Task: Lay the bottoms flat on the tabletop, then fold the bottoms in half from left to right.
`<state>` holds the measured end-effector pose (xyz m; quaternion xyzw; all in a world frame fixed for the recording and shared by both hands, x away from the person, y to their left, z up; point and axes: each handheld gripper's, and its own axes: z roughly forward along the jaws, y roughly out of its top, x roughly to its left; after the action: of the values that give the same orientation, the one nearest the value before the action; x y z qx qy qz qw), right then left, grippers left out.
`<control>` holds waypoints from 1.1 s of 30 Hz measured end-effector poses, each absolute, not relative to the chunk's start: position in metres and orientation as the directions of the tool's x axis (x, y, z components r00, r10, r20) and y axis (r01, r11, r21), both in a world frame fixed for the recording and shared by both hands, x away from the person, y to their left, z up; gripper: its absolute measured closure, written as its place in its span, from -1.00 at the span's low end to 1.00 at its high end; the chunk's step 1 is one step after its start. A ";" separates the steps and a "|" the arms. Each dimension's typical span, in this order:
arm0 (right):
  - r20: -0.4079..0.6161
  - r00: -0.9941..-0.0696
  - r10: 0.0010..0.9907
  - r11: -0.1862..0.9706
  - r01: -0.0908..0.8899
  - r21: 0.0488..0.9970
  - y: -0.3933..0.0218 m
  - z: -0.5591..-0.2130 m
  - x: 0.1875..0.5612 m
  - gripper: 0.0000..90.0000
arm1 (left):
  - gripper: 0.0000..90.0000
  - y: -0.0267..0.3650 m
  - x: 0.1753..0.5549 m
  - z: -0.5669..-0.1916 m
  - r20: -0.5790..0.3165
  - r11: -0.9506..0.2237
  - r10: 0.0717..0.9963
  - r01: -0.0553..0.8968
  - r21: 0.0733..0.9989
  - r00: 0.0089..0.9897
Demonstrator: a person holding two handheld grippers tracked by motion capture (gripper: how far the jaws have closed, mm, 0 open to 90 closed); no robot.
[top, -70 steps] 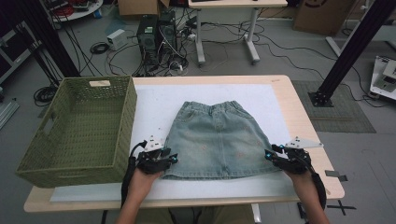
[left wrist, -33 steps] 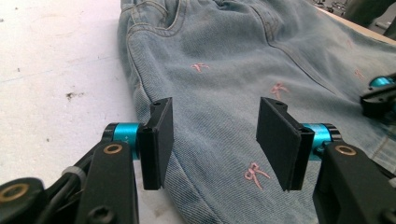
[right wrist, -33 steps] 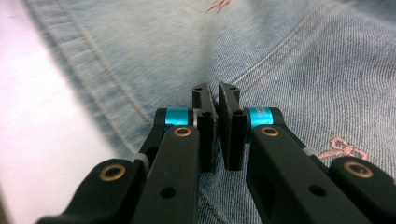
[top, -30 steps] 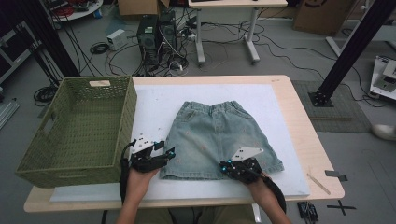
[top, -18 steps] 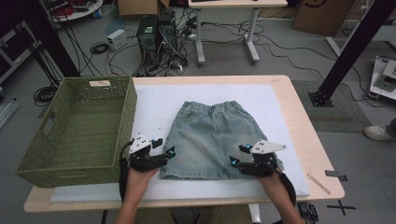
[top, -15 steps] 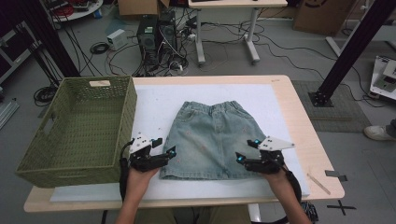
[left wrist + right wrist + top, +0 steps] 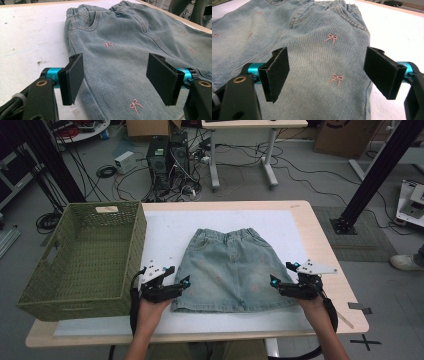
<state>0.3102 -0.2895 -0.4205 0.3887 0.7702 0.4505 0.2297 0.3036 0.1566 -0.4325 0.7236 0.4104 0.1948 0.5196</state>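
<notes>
Denim skirt (image 7: 232, 269) lies flat on the white mat (image 7: 165, 232) in the middle of the table (image 7: 320, 235), waistband away from me and hem toward me, small pink bows scattered over the pale cloth. I hold my left gripper (image 7: 181, 284) at the skirt's lower left corner, right beside the green wicker basket (image 7: 82, 257) that stands on the table's left end. Its jaws stand wide apart and they have just been opening; in the left gripper view (image 7: 116, 75) the pads hang over the skirt's left edge with denim showing between them, but neither pad presses on it, so I have hold of nothing there. One pad sits over the seam where the cloth meets the mat, the other over the skirt's front panel.

My right gripper (image 7: 283, 279) is at the skirt's lower right corner, and its jaws too have just been opening and now stand wide. In the right gripper view (image 7: 325, 72) the pads frame the right side of the skirt, one over the cloth and one at its outer edge where the mat begins; the denim lies slack below them, ungripped.

Both my hands come in from the near edge, well apart, with the skirt's hem between them.
</notes>
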 end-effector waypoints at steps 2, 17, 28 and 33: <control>0.000 -0.593 0.805 0.289 0.393 0.873 -0.290 -0.421 0.310 -0.53 | -0.32 0.155 0.304 -0.433 -0.145 -0.125 0.796 0.394 0.910 0.587; -0.002 -0.597 0.802 0.291 0.387 0.875 -0.285 -0.415 0.313 -0.53 | -0.32 0.155 0.302 -0.434 -0.142 -0.144 0.805 0.421 0.895 0.576; 0.002 -0.619 0.786 0.298 0.381 0.875 -0.272 -0.411 0.320 -0.53 | -0.24 0.153 0.301 -0.442 -0.140 -0.167 0.845 0.503 0.848 0.516; 0.000 -0.639 0.769 0.309 0.371 0.875 -0.259 -0.407 0.327 -0.53 | -0.24 0.152 0.301 -0.446 -0.131 -0.182 0.862 0.540 0.822 0.489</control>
<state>0.3267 -0.2587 -0.4067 0.3655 0.7798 0.4601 0.2160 0.3010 0.1518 -0.4461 0.7459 0.4700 0.1857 0.4340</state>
